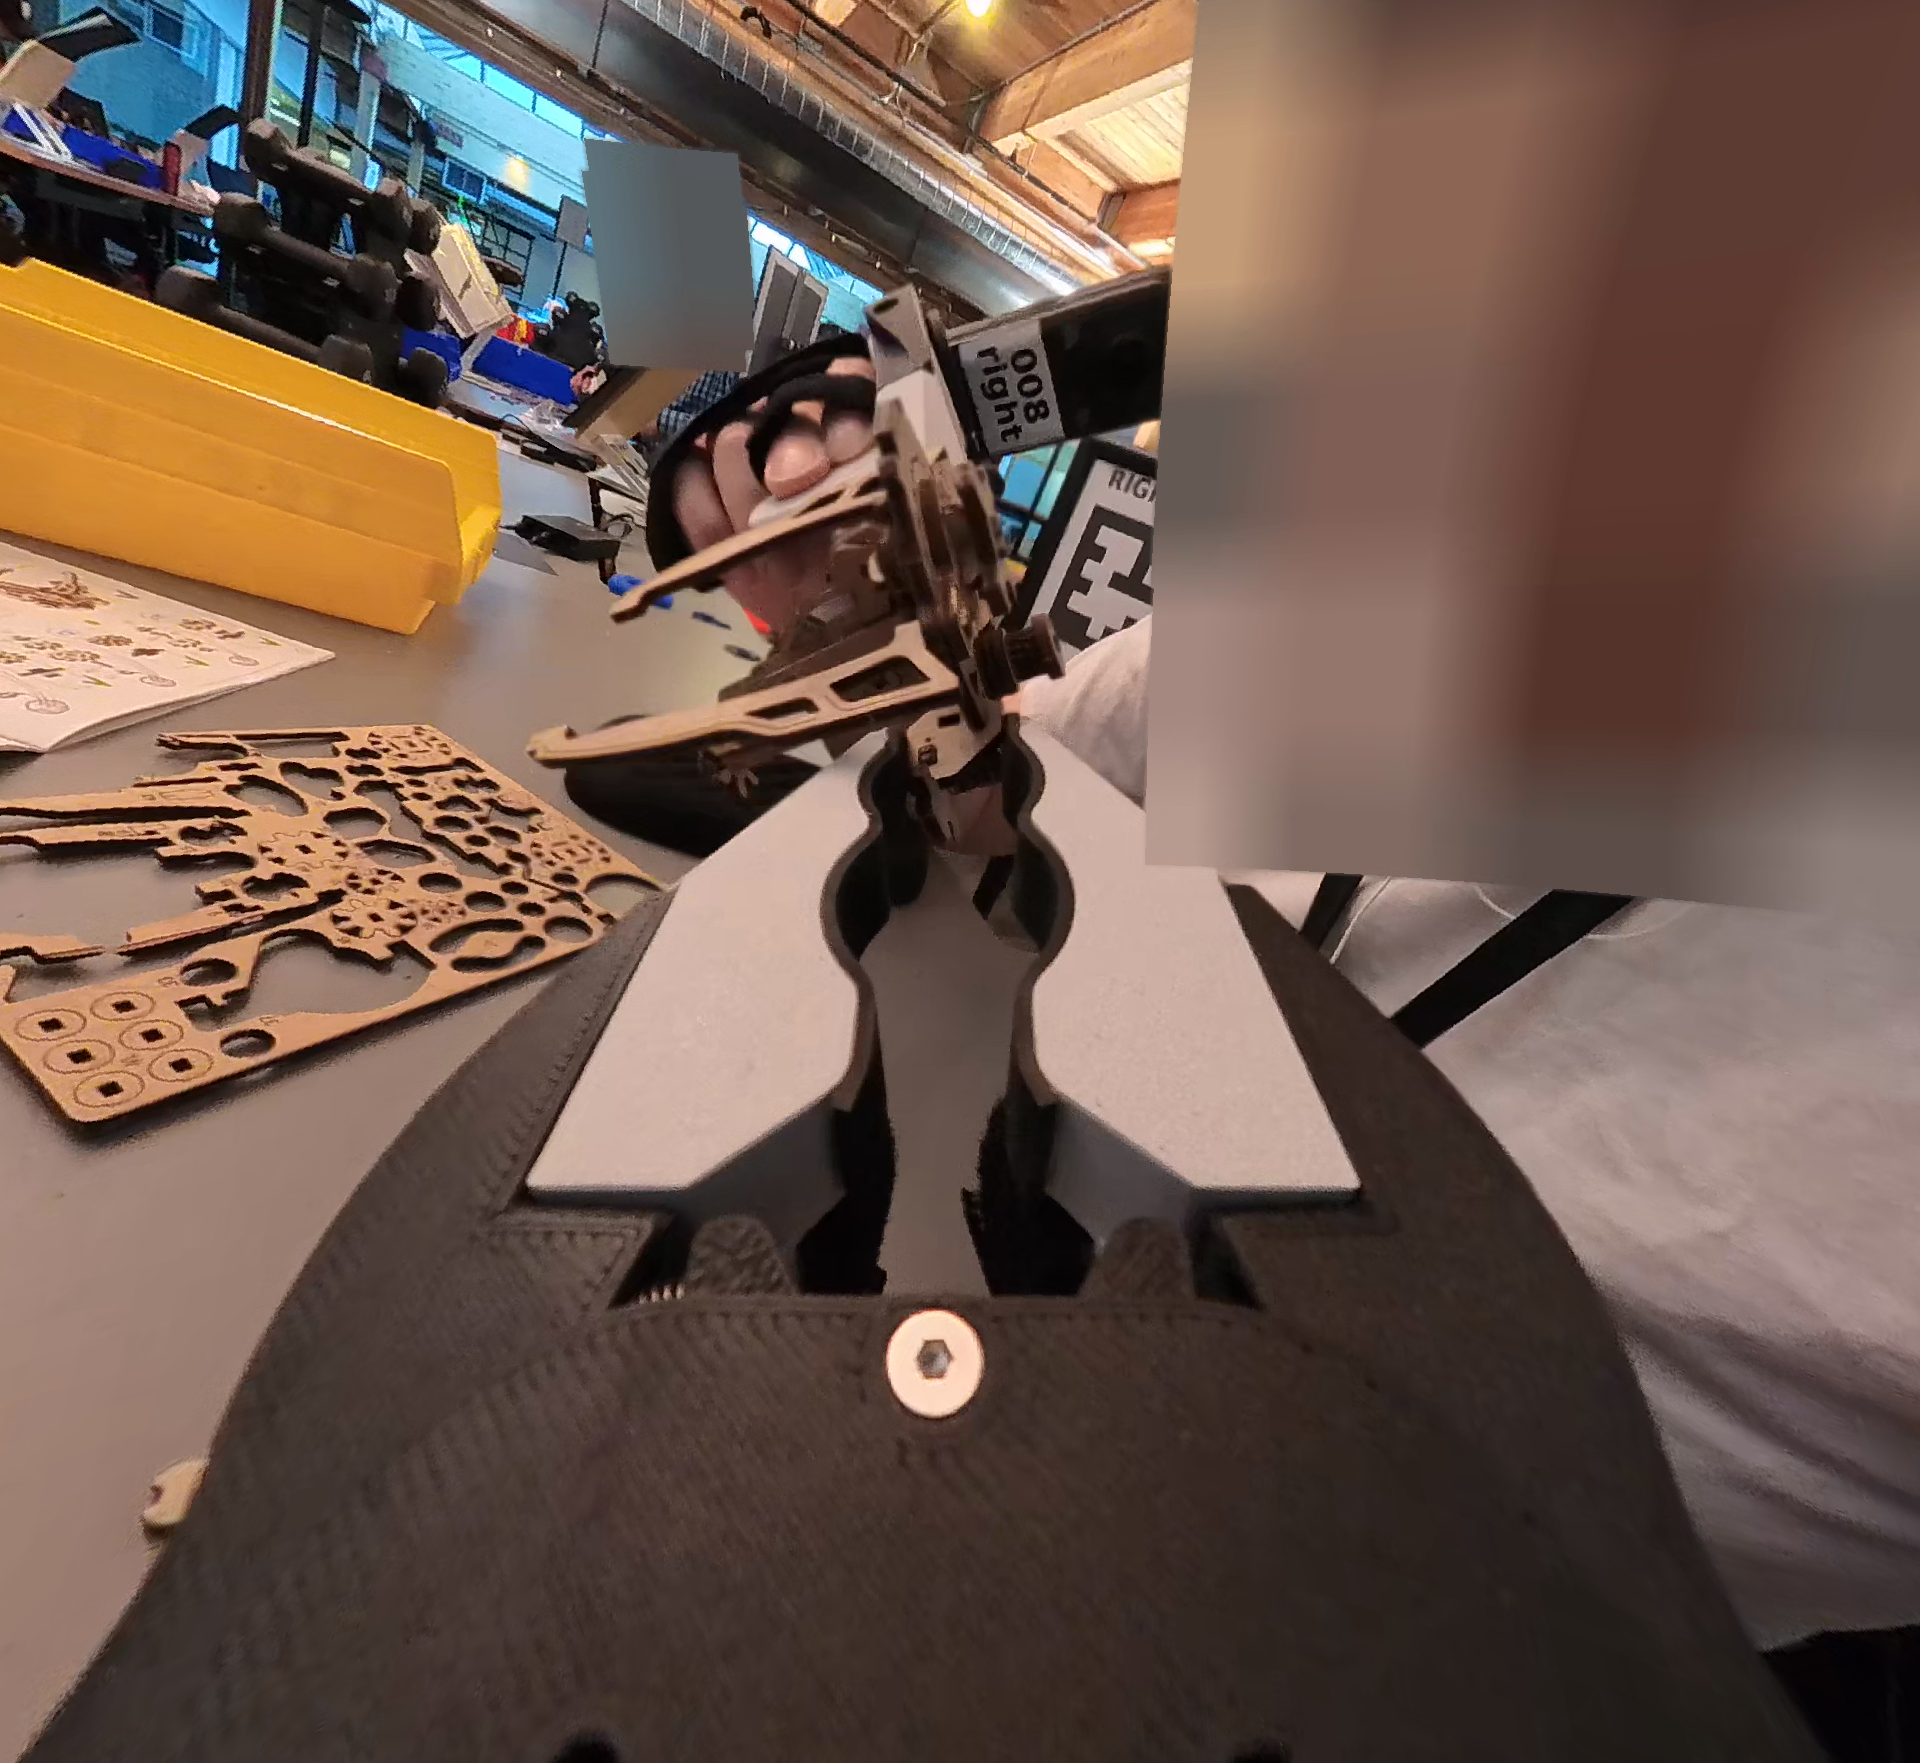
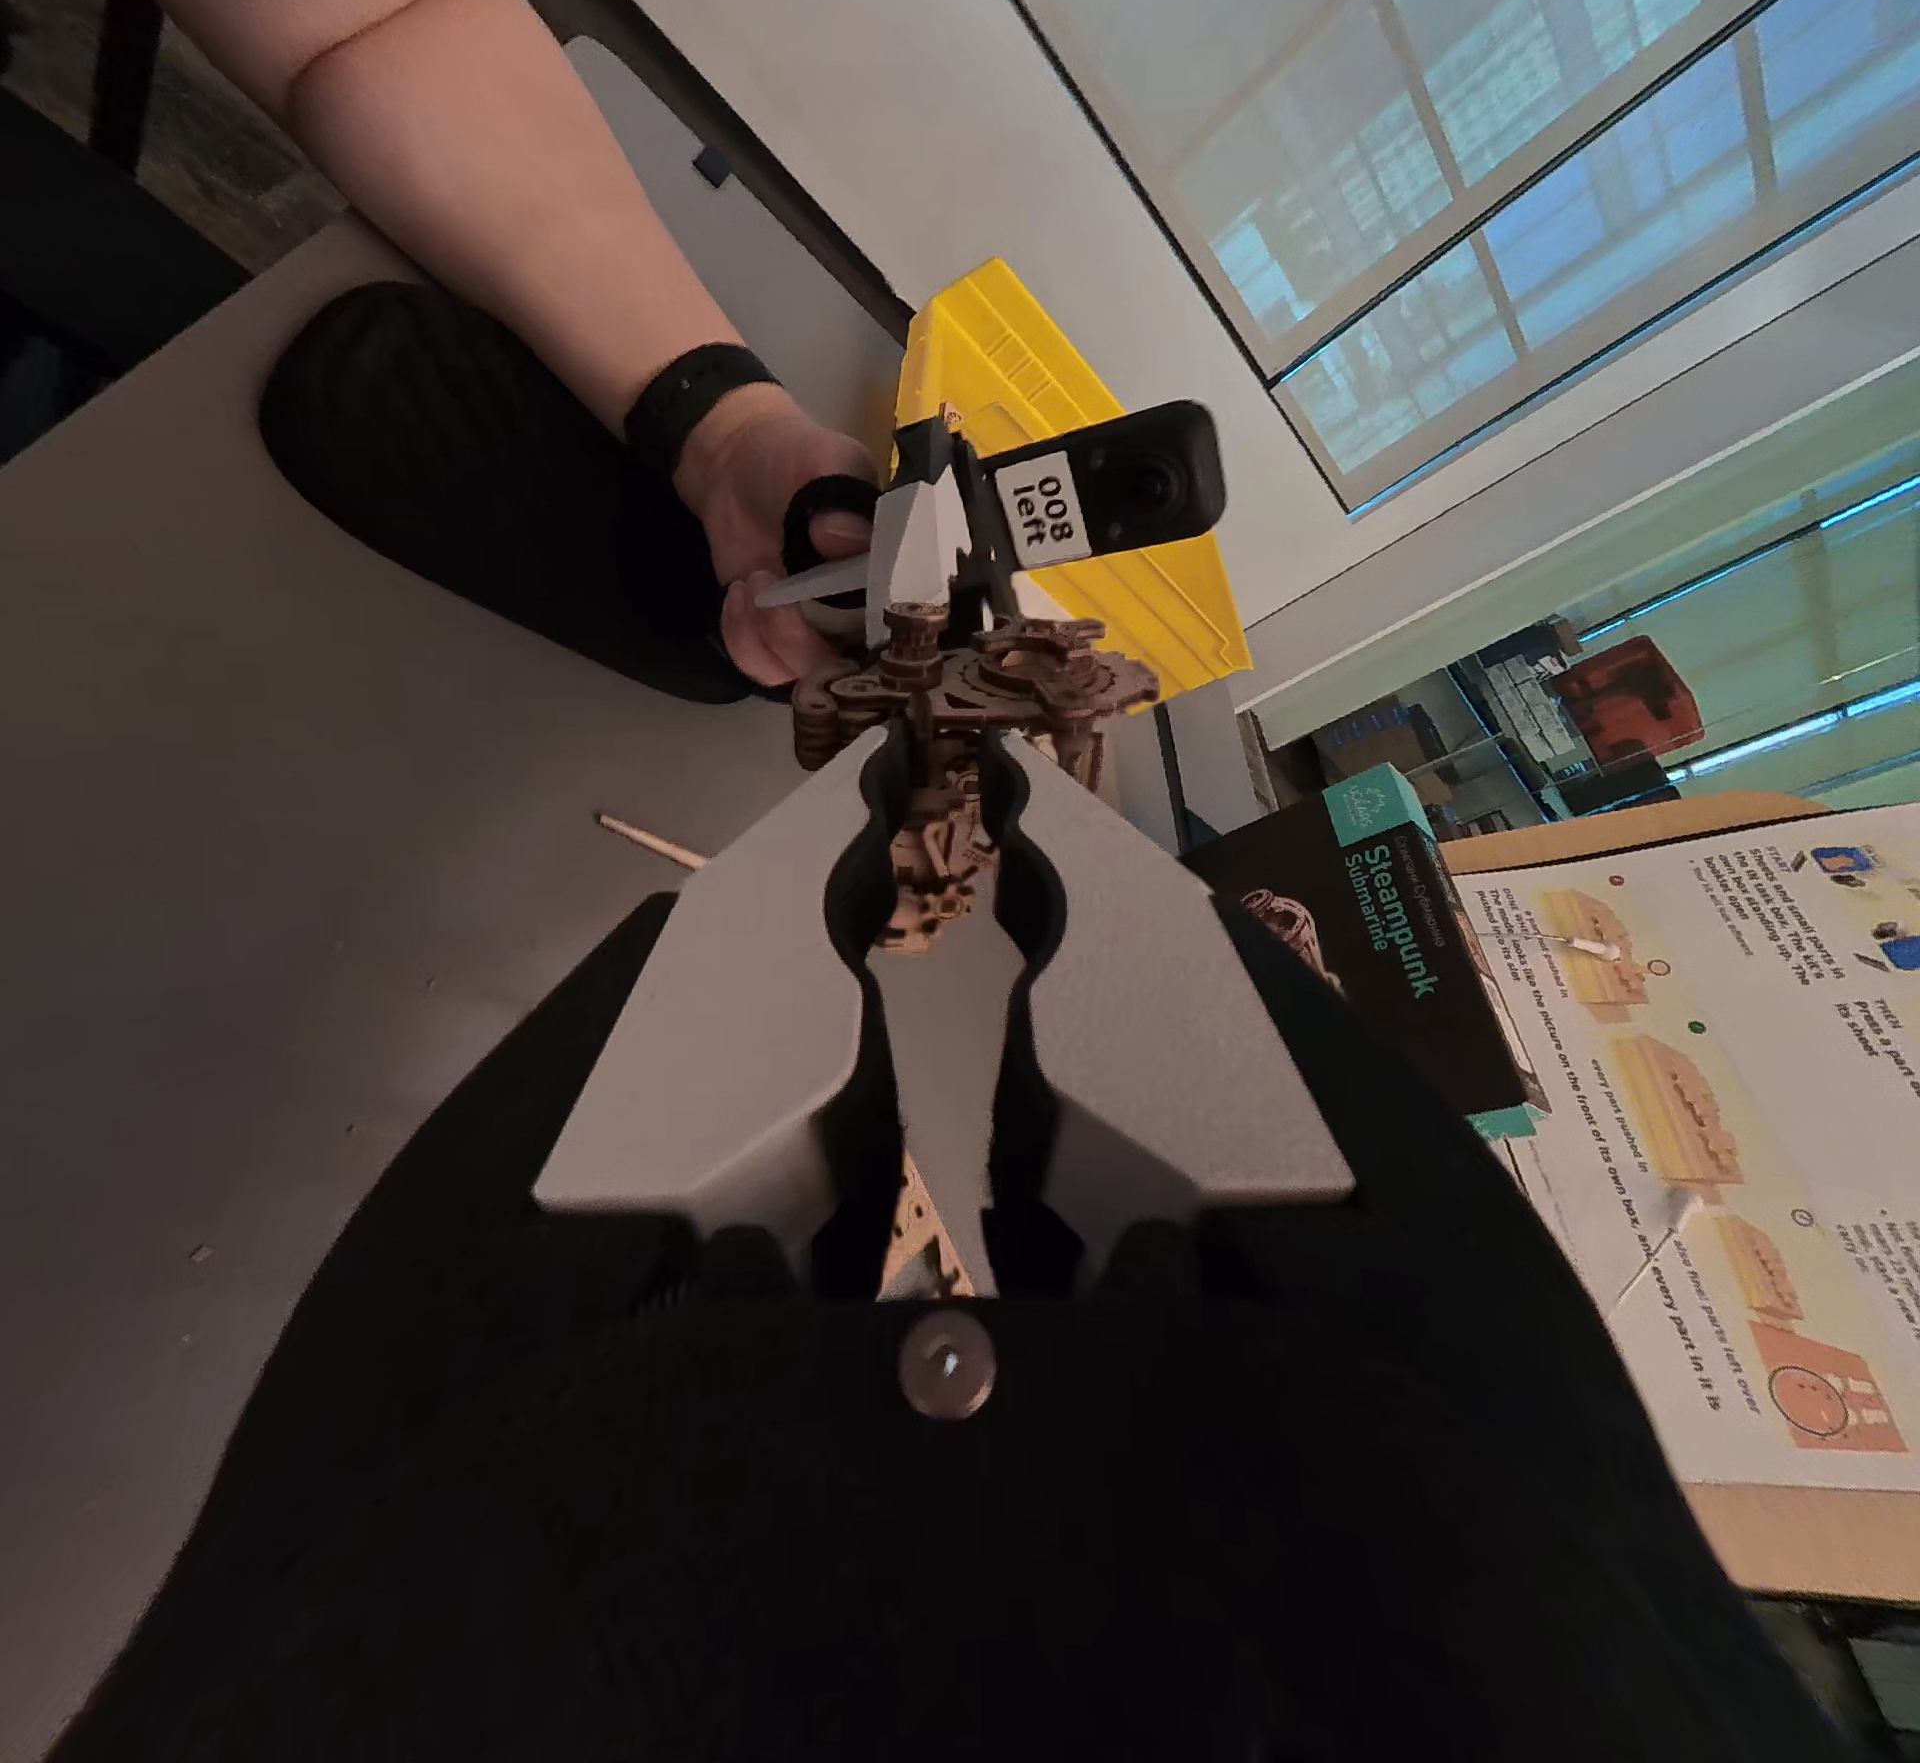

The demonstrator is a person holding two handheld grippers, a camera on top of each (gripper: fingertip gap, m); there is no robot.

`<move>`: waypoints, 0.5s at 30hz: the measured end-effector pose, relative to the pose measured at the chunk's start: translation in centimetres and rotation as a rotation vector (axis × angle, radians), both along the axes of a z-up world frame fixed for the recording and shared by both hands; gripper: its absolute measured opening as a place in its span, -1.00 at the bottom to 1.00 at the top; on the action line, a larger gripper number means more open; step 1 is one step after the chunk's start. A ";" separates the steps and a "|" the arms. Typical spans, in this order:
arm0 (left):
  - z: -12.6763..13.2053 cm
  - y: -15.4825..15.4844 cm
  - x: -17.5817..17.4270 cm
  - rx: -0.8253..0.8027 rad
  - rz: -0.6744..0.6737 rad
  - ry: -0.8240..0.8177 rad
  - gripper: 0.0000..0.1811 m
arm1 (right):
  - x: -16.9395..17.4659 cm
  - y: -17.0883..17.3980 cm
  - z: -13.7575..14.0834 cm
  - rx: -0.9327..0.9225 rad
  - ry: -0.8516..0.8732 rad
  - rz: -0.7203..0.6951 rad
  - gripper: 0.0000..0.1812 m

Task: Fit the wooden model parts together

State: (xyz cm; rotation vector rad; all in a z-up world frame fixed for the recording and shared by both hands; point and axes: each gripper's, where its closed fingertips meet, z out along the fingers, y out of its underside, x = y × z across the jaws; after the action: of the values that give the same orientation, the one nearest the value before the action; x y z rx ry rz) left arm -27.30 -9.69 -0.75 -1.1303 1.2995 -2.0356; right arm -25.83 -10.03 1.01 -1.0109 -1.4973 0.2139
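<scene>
- Wooden model [image 1: 883, 633], a partly built assembly of gears and two long prongs, is being held in the air above the desk [image 1: 582, 570], between the two hand-held grippers.
- Left hand-held gripper [image 1: 951, 778] is pinching the model's lower end between its grey fingertips; the fingers [image 1: 727, 975] are drawn close together at the tips, with the model wedged in the gap.
- Right hand-held gripper [image 2: 940, 778] is pinching the model [image 2: 935, 840] from the other side, its tips closing on a narrow stem below the gear cluster.
- In the right wrist view a hand [image 2: 769, 508] with a black wristband is gripping the left hand-held gripper's handle just behind the model.
- In the left wrist view another hand [image 1: 748, 477] is gripping the right one's handle.
- Punched-out wooden sheet [image 1: 281, 903] is lying flat on the desk to the left, with an instruction leaflet [image 1: 114, 643] beside it.
- Yellow bin [image 1: 239, 456] is sitting behind the leaflet.
- Thin wooden stick [image 2: 649, 843] is lying on the desk near the right gripper's tip.
- Dark kit box [image 2: 1382, 944] and a printed instruction sheet [image 2: 1683, 1142] are resting at the right in the right wrist view.
</scene>
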 end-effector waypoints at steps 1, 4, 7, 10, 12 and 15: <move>0.1 0.1 0.0 -0.004 0.003 -0.005 -0.83 | -0.1 0.1 0.2 -0.014 0.021 0.001 -0.87; 0.0 0.1 0.0 0.018 0.017 0.003 -0.83 | 0.0 0.2 0.0 0.021 -0.003 -0.013 -0.86; 0.1 0.0 0.0 0.013 0.015 -0.006 -0.83 | 0.0 0.2 0.2 0.039 -0.007 -0.032 -0.86; 0.3 0.0 0.0 0.019 0.021 -0.012 -0.83 | 0.0 0.2 0.4 0.061 -0.004 -0.044 -0.85; 0.2 0.1 0.0 0.024 0.026 -0.010 -0.83 | 0.0 0.3 0.4 0.083 -0.016 -0.055 -0.85; 0.1 0.0 0.1 0.035 0.031 -0.006 -0.83 | 0.0 0.3 0.2 0.133 -0.054 -0.071 -0.85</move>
State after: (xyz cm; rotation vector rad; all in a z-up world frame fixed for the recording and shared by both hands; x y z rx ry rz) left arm -27.22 -9.65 -0.63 -1.1213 1.3021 -1.9842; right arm -25.81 -9.71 1.17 -0.9674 -1.5015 0.0363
